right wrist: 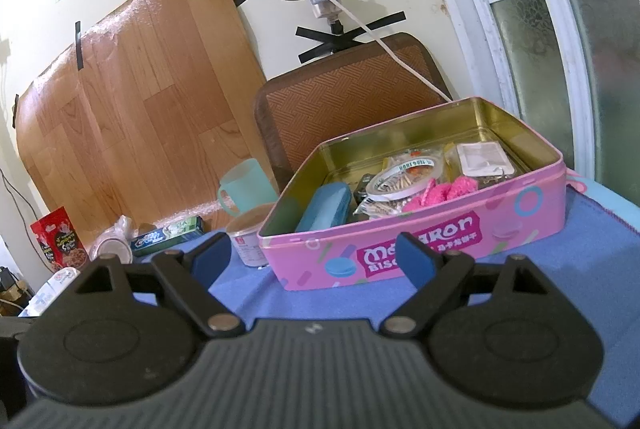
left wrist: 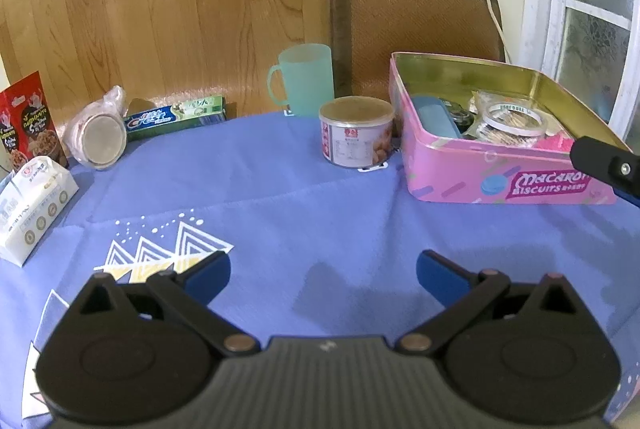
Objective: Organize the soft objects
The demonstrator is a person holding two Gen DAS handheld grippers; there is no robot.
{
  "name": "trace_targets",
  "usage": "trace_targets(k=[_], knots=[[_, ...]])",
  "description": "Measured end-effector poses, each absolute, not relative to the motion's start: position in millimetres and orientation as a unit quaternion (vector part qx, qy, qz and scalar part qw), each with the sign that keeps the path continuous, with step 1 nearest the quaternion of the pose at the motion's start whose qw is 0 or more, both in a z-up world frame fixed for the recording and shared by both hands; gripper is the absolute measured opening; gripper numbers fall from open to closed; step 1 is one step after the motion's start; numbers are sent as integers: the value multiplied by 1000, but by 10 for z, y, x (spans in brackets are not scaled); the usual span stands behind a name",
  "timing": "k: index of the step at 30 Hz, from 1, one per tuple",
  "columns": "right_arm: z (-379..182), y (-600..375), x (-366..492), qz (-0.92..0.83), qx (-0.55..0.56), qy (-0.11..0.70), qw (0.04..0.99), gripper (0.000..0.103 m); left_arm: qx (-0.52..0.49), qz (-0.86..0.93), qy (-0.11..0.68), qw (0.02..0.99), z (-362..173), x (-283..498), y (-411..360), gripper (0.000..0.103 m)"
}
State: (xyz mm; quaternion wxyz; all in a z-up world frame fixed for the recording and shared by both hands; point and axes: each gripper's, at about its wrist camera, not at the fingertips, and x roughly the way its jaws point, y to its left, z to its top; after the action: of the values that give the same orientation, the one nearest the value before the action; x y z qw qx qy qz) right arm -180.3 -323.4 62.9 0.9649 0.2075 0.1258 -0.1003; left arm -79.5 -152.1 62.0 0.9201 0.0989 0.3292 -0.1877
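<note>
A blue-clothed desk (left wrist: pixel 280 197) carries a pink biscuit tin (right wrist: pixel 400 249) at far right, pink knitted item (right wrist: pixel 440 195) inside. Both the left hand-held gripper (left wrist: pixel 323 275) and right hand-held gripper (right wrist: pixel 316 261) gape wide, empty. Reaching in risks snagging neighbouring clutter.

can (left wrist: pixel 356 133) left of tin (left wrist: pixel 508 181); mug (left wrist: pixel 302 79) behind can.

Left gripper (left wrist: pixel 323 275): jaws spread wide, nothing between the blue pads, hovering low over the blue tablecloth (left wrist: pixel 280 189). Right gripper (right wrist: pixel 316 261): jaws likewise apart and empty, raised above the same cloth, tilted.
</note>
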Motion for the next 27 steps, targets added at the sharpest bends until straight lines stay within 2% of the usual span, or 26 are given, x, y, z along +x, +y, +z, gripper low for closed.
trace_targets(k=[27], knots=[[612,-3250,-1806,-103,212,127,964,91,109,-199,356,907,504,-800,-1588,103]])
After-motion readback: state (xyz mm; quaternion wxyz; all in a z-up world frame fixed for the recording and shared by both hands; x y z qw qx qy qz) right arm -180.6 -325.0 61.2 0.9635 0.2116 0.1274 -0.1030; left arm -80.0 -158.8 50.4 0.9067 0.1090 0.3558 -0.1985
